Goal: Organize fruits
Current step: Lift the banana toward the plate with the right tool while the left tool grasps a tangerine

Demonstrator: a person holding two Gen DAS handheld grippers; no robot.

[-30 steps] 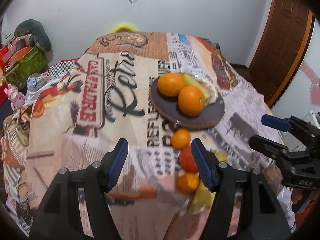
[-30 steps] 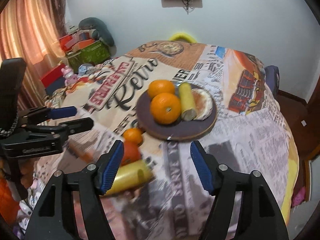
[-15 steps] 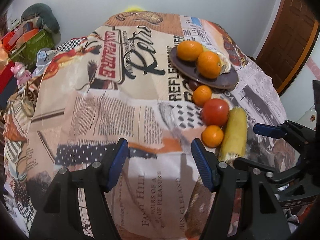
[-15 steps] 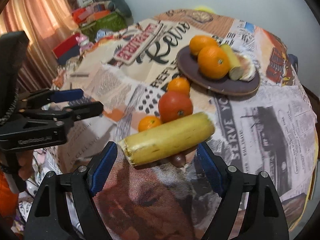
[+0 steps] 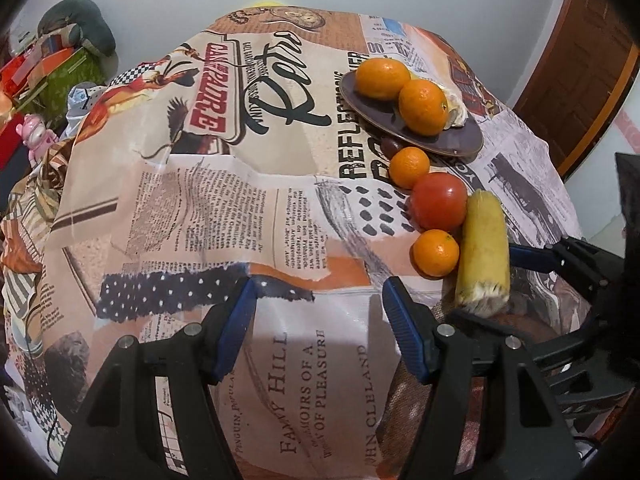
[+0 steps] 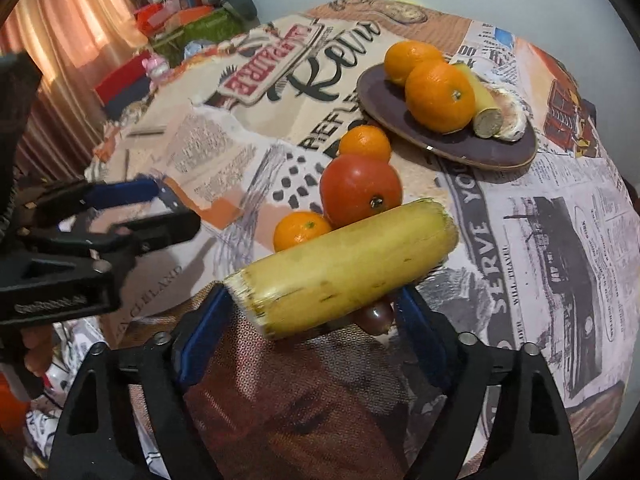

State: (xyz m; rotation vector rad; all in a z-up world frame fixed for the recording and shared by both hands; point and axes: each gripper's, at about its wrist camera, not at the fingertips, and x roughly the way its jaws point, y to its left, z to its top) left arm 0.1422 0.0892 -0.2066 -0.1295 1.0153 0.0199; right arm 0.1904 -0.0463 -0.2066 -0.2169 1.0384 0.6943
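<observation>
1. Left wrist view: left gripper [image 5: 318,322] gapes empty, fruit off to its right.
2. Right gripper [image 6: 310,334] stands open; banana [image 6: 344,266] lies crosswise just ahead between its fingers, so the right is nearer.

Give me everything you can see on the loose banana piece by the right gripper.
The banana piece is a short, thick yellow section, peel on, with small dark flecks and both ends cut rough. It lies across the open right gripper, between its blue pads; contact with them is unclear. A tomato and a small orange sit close behind it, apparently touching. A dark round thing shows under it.
</observation>
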